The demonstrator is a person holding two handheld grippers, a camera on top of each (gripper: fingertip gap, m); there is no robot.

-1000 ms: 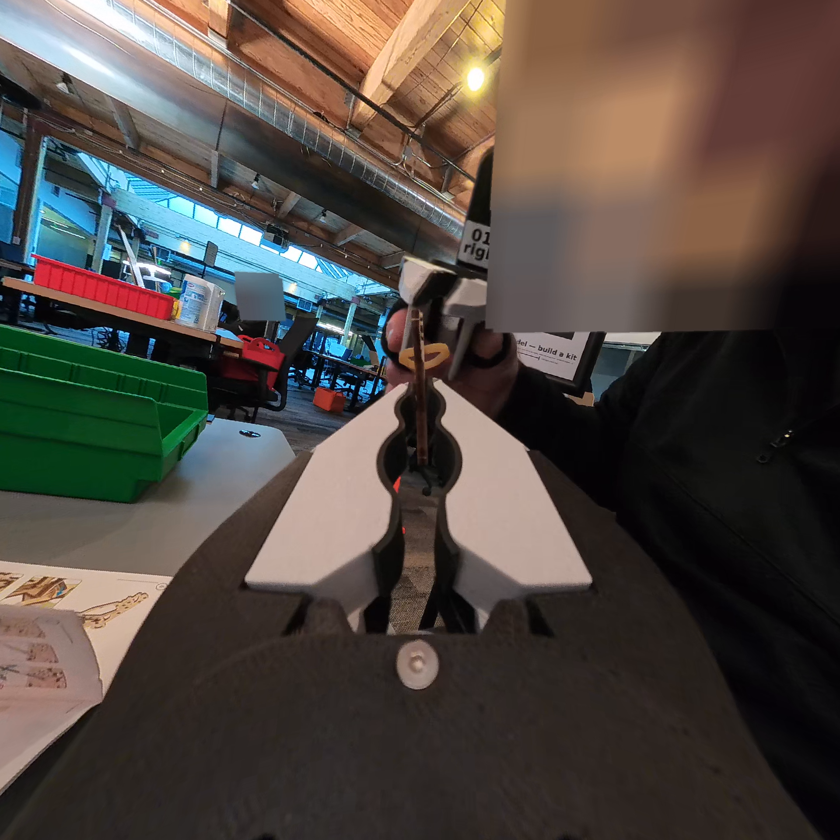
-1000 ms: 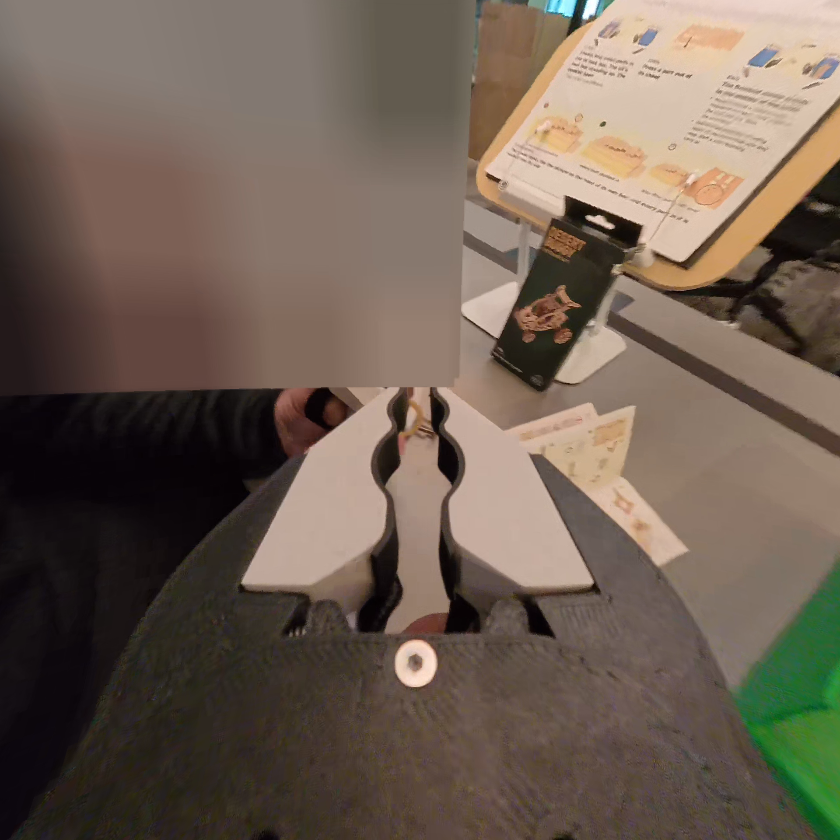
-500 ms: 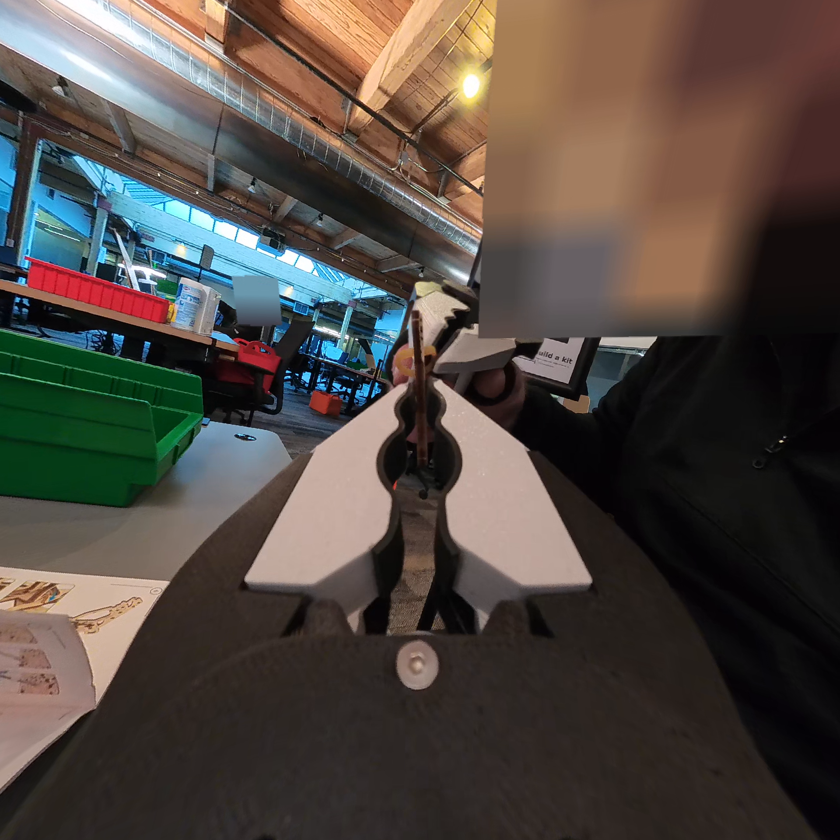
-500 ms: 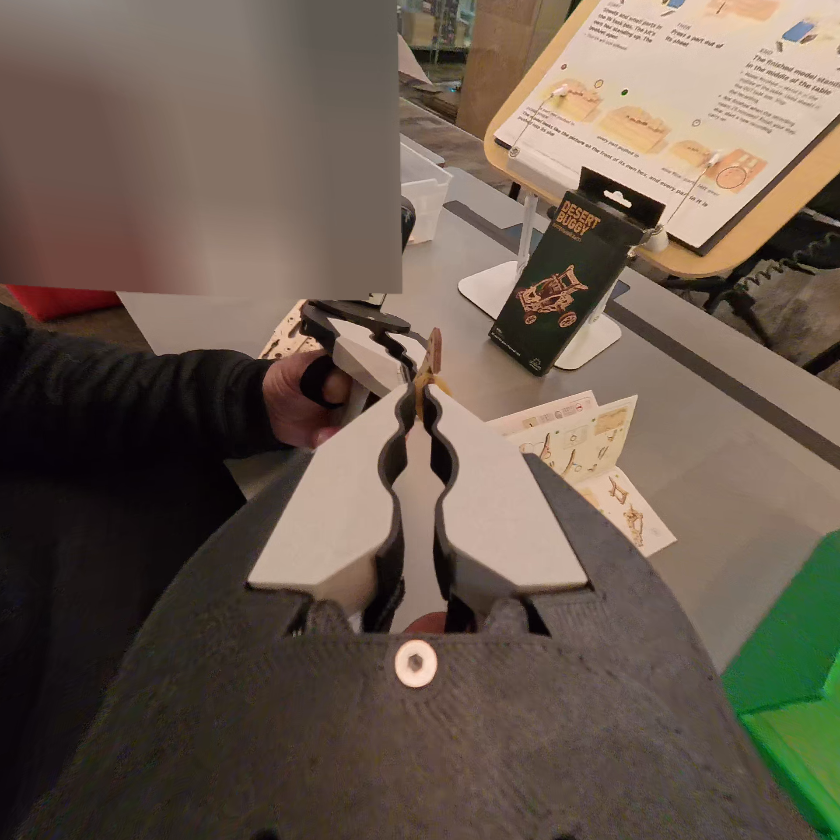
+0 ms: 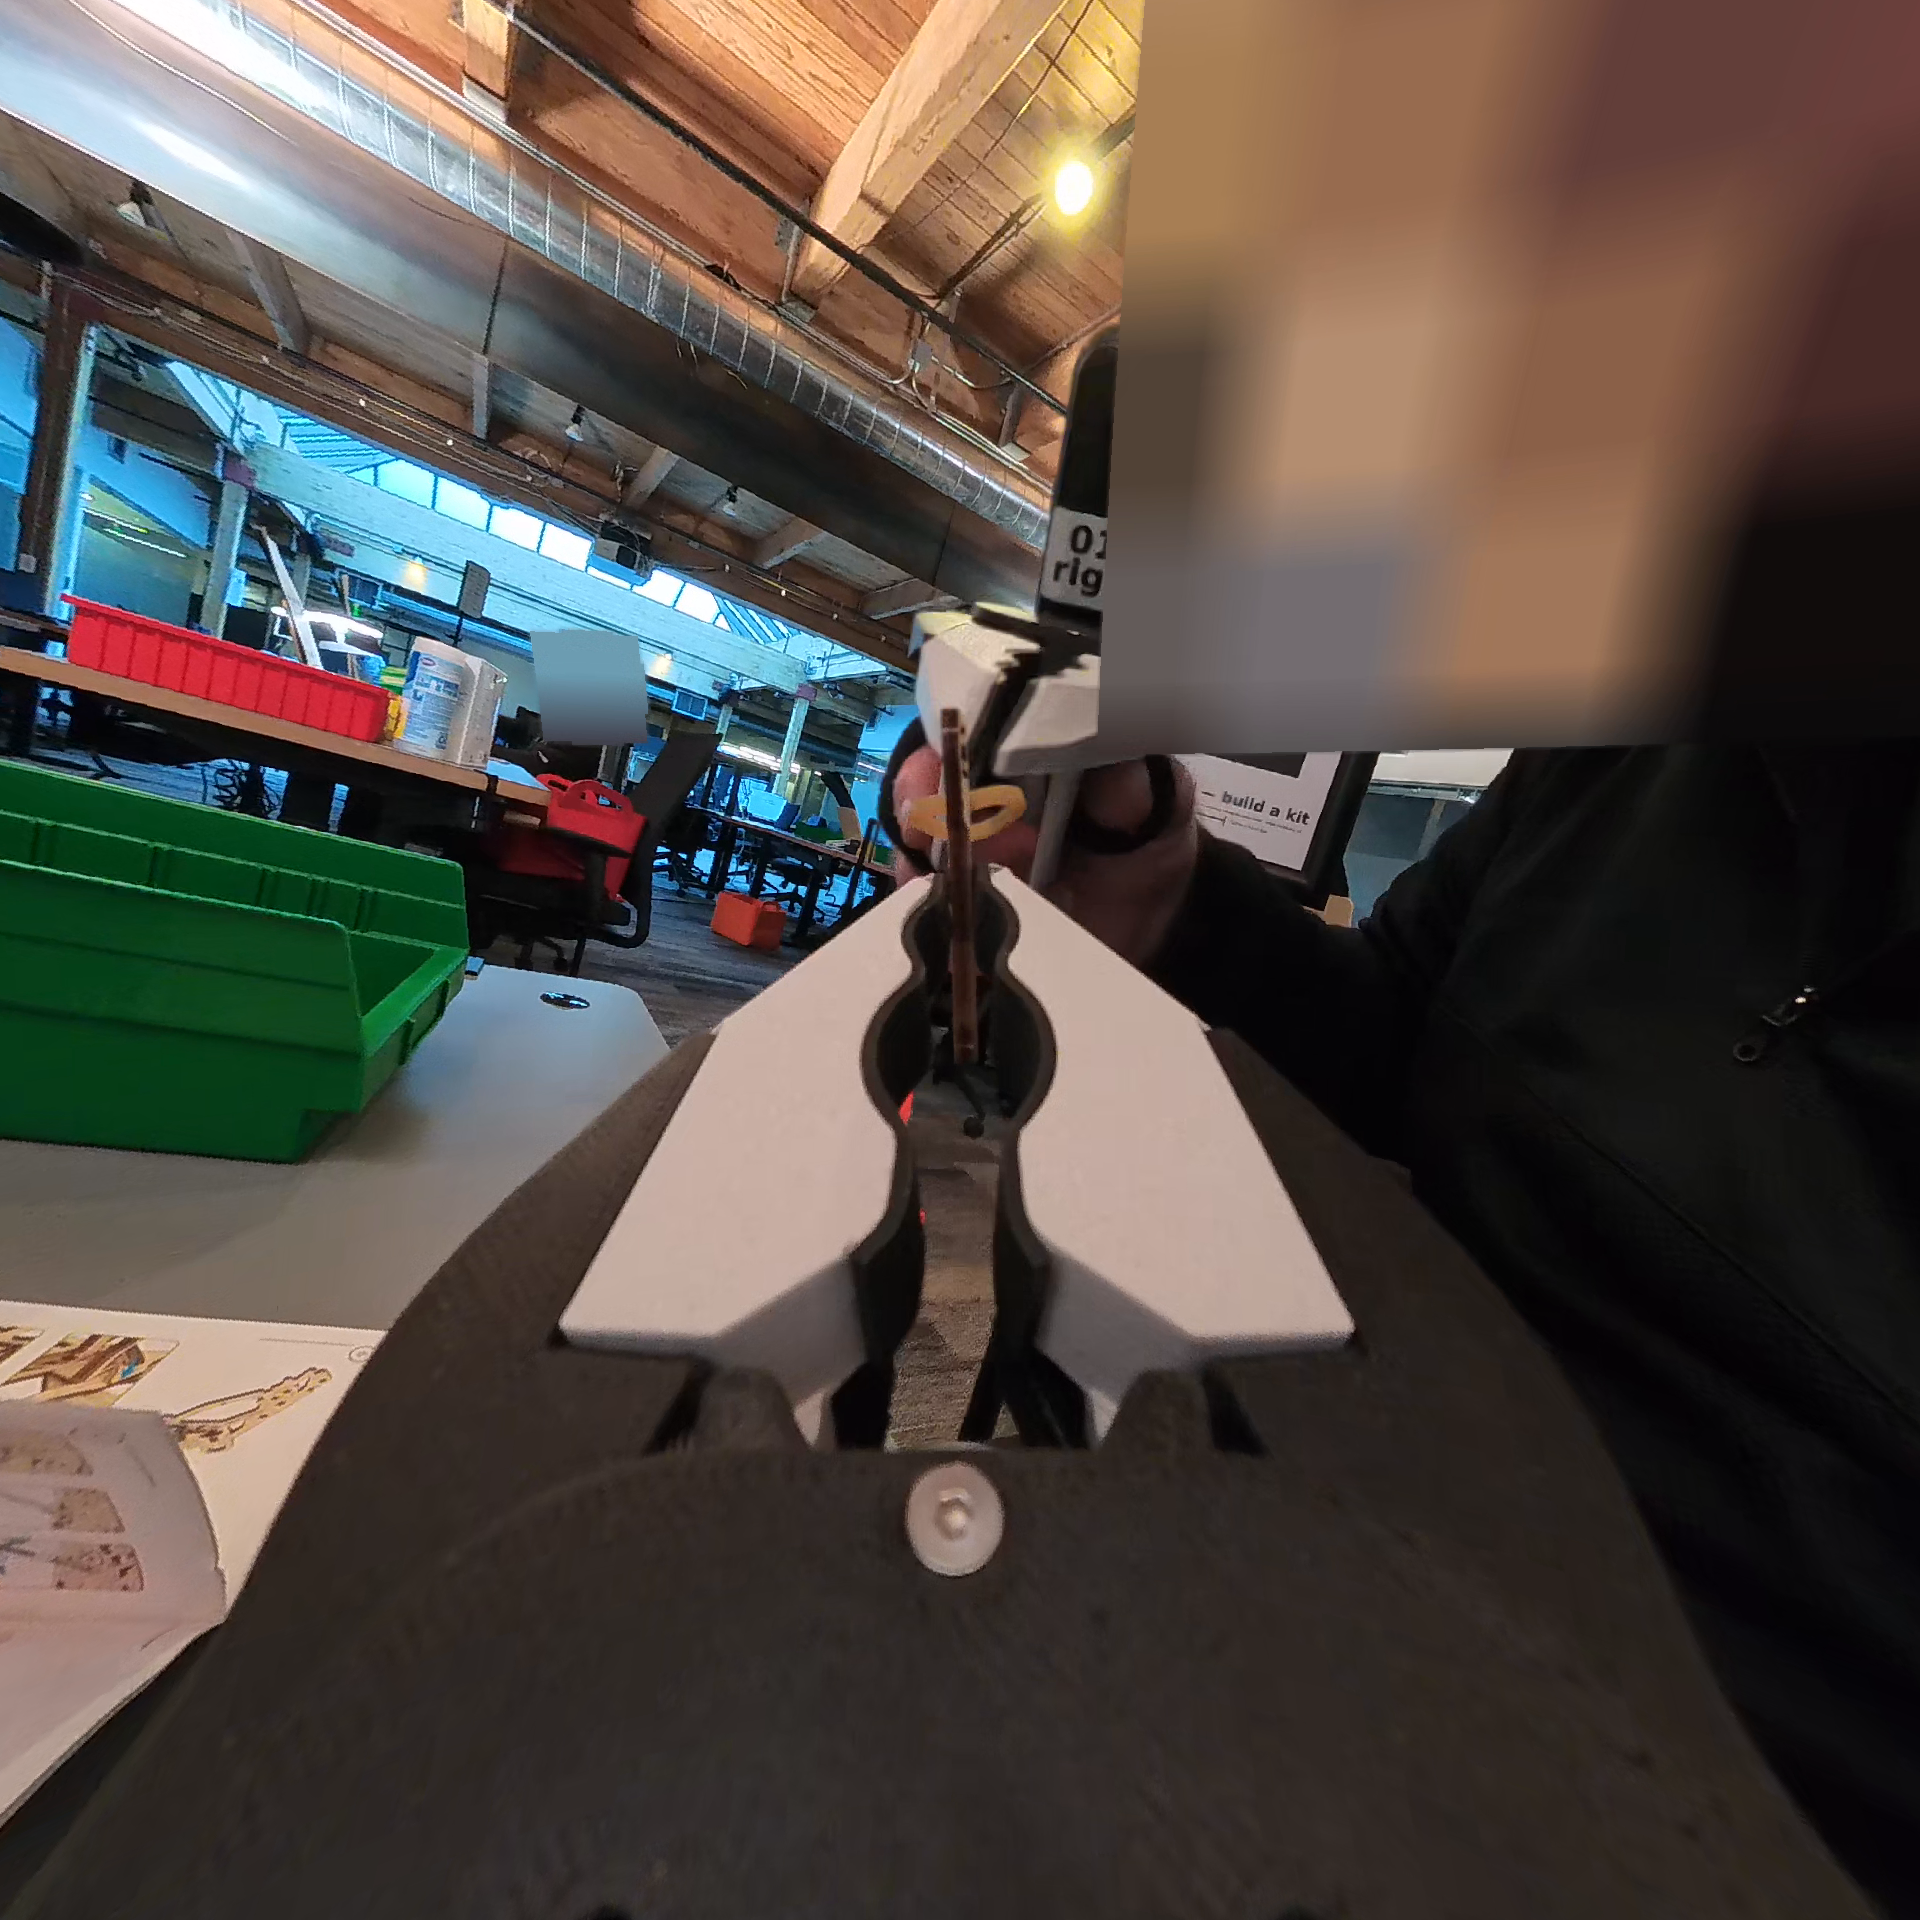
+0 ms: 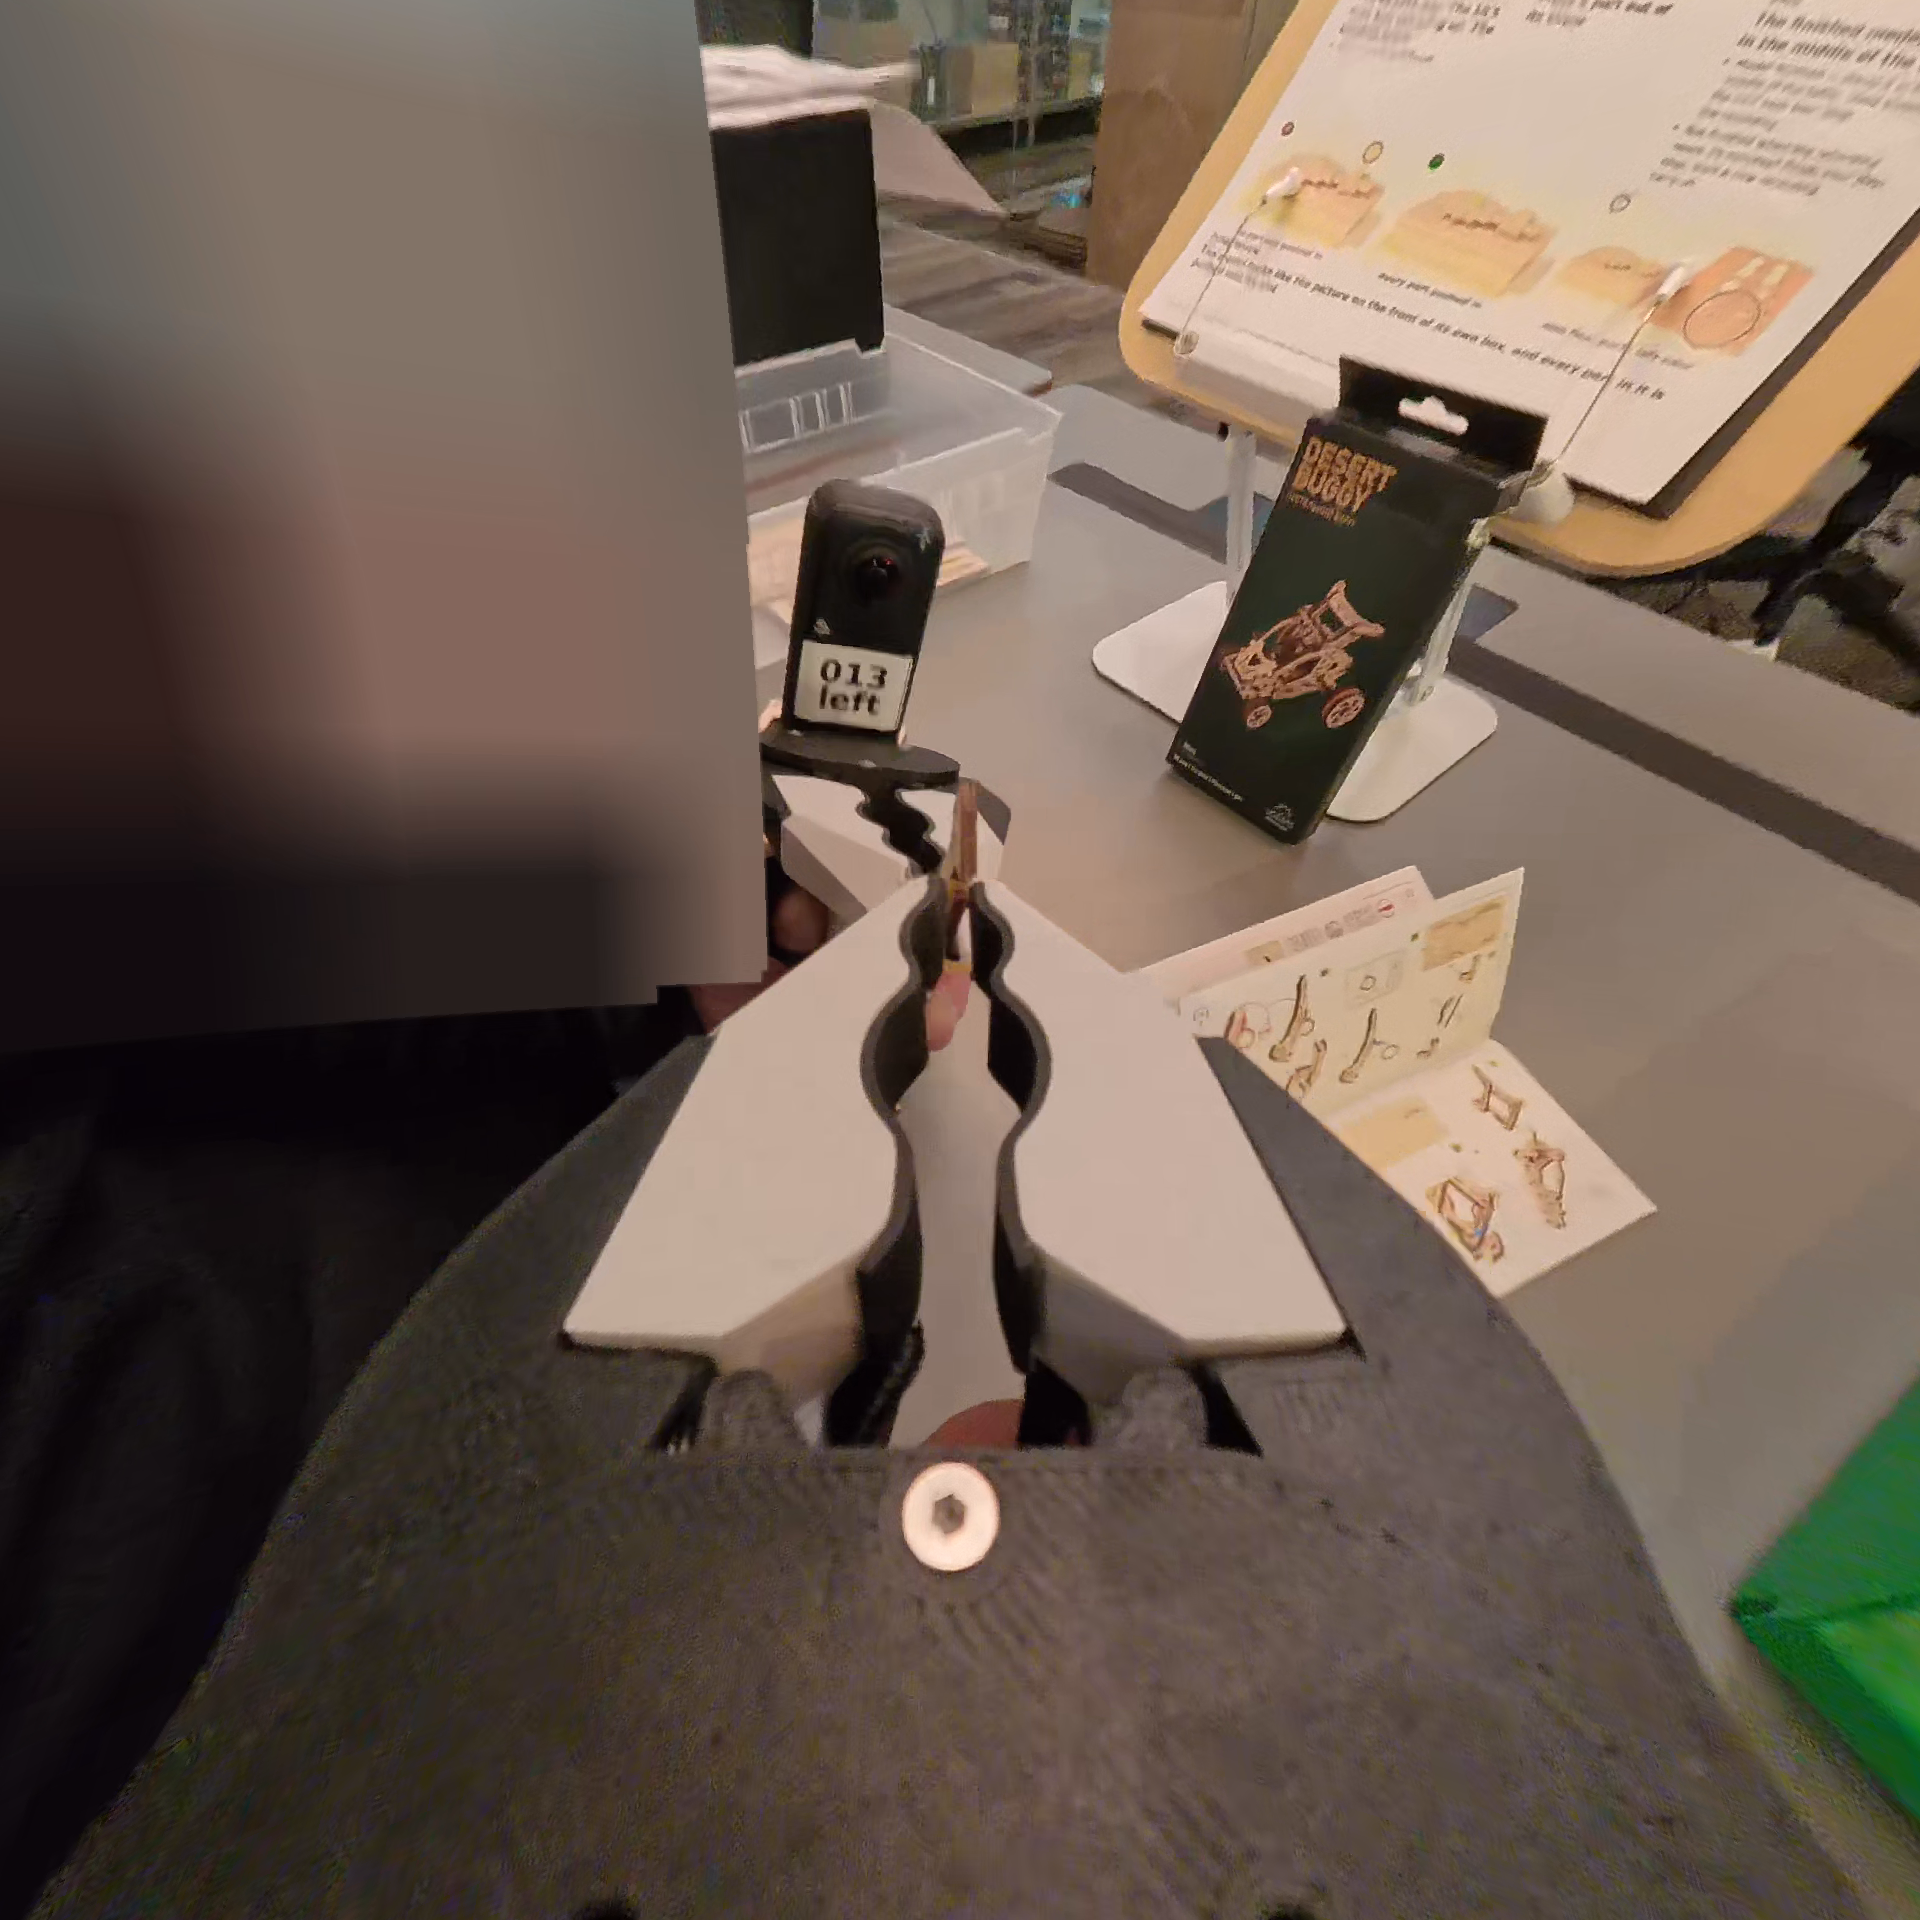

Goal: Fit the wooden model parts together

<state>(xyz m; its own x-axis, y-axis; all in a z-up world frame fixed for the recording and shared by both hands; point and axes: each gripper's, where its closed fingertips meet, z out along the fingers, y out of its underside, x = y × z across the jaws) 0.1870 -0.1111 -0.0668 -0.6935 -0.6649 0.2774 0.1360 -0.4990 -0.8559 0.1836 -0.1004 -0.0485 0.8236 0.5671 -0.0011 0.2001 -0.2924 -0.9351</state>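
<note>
The grey table (image 6: 1558,790) holds the green bin (image 5: 208,966), kit box (image 6: 1340,634) and instruction leaflet (image 6: 1403,1060); the right gripper (image 6: 951,904), which half a second ago was angled aside, is now squared up opposite the left gripper (image 5: 961,894); both are clamped on the thin wooden strip (image 5: 958,862), whose yellow ring (image 5: 966,810) is threaded on, so the fitting looks underway.

Left gripper (image 5: 957,883) clamped shut on thin wooden strip (image 5: 958,831); right gripper (image 6: 958,883) closed, tips meeting it.
</note>
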